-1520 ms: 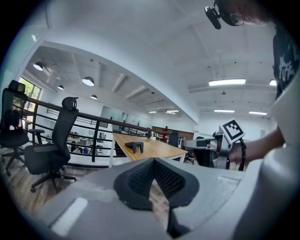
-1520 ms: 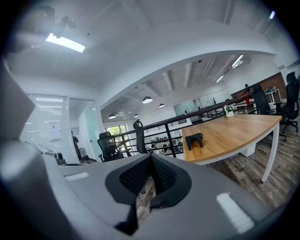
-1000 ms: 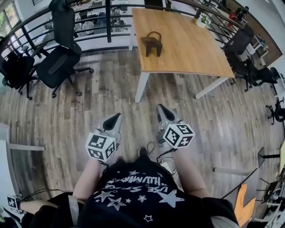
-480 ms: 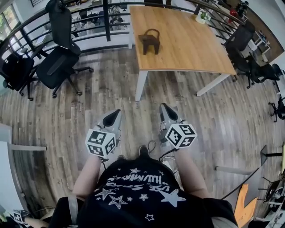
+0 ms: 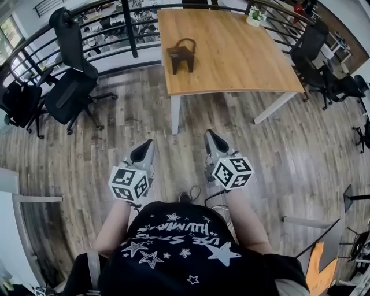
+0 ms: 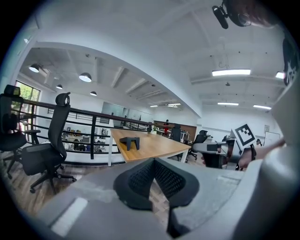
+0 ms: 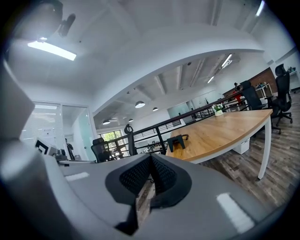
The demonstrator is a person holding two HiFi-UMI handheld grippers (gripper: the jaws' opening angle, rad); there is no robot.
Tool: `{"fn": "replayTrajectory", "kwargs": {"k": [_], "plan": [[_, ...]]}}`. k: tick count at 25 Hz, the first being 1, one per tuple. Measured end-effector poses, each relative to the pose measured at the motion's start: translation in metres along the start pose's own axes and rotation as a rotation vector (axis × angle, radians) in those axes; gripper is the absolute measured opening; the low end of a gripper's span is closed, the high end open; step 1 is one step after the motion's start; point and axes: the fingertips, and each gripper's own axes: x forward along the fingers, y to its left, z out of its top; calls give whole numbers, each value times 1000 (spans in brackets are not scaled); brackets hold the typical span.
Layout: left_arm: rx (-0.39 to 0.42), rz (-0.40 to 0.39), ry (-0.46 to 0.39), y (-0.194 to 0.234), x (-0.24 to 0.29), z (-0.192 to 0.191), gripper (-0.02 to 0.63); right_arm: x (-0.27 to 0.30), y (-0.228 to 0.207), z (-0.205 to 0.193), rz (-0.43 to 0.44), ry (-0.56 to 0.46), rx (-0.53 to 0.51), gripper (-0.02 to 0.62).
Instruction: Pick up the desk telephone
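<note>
Closed and empty, the left gripper (image 5: 144, 151) is sitting low in the middle of the head view, jaws pressed together with nothing between them. The right gripper (image 5: 213, 140) is hanging just to its right, jaws likewise together and bare. I am seeing both pointing up the frame toward the table (image 5: 243, 63), with wood floor (image 5: 115, 133) lying between their tips and the table's near edge. The phone (image 5: 180, 56) (a dark shape with a loop on top) is standing on the tabletop near its left edge, upper centre of the frame, well apart from both grippers. In the left gripper view it is showing above and left of the closed tips; in the right gripper view, above and right of them. A plant (image 5: 254, 14) is sitting at the table's far corner, top of the frame. A chair (image 5: 72, 87) is standing at upper left, beside the black railing (image 5: 127, 29). The person's starred dark shirt (image 5: 179, 254) is filling the bottom centre.
</note>
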Motion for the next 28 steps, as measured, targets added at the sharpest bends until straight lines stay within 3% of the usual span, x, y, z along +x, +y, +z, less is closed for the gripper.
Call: {"fn": "replayTrajectory", "kwargs": {"k": [9, 16, 28], "plan": [[-1, 57, 19, -6, 29, 1, 2, 12, -45, 4, 15, 13, 37, 0], [-75, 67, 42, 24, 58, -8, 2, 37, -67, -10, -18, 61, 51, 0], [-145, -46, 82, 112, 164, 24, 2, 148, -109, 18, -133, 77, 52, 0]]}}
